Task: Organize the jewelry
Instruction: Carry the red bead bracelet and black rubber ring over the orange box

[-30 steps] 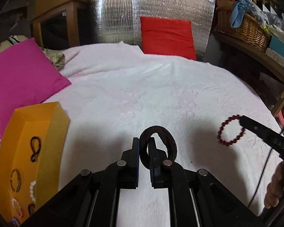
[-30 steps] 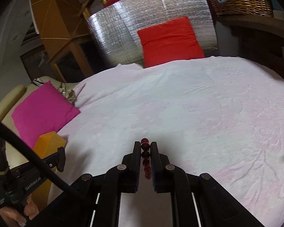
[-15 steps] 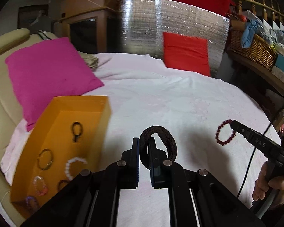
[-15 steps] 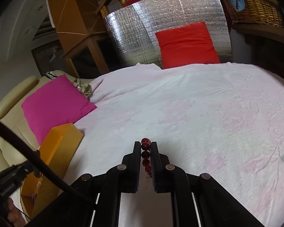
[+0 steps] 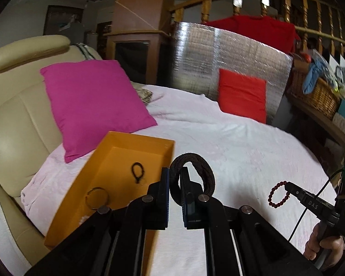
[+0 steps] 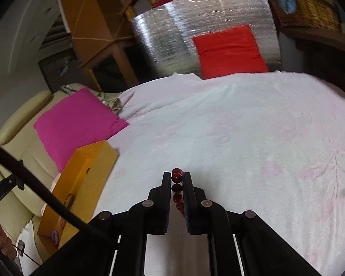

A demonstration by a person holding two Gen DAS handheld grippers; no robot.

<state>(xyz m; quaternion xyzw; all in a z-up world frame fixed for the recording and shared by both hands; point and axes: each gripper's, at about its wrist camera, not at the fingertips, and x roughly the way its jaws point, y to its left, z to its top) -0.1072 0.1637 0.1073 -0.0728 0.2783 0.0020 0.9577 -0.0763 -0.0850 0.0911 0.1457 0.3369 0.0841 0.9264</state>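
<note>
My left gripper [image 5: 174, 172] is shut on a thick dark brown braided band [image 5: 202, 172], held just right of the orange box [image 5: 138, 141]. Inside the box lie a thin black loop [image 5: 138, 172], a metal ring bracelet [image 5: 97, 197] and other pieces partly hidden by the gripper. My right gripper [image 6: 177, 177] is shut on a dark red bead bracelet [image 6: 176, 178]; in the left wrist view that bracelet [image 5: 278, 195] hangs from the right gripper's tip [image 5: 287, 187] above the white-pink blanket [image 5: 241, 151]. The orange box [image 6: 80, 184] sits at the left in the right wrist view.
A magenta pillow [image 5: 92, 101] leans on the cream sofa [image 5: 16, 119] behind the box. A red pillow [image 5: 241, 94] rests against a silver foil panel [image 5: 218, 55] at the back. A wicker basket [image 5: 317, 94] stands on a shelf at the right. A cable [image 6: 46, 197] crosses the right wrist view.
My left gripper has swung left and risen with the band, bringing the orange box's inside under it. The right gripper has also shifted left with the bead bracelet.
</note>
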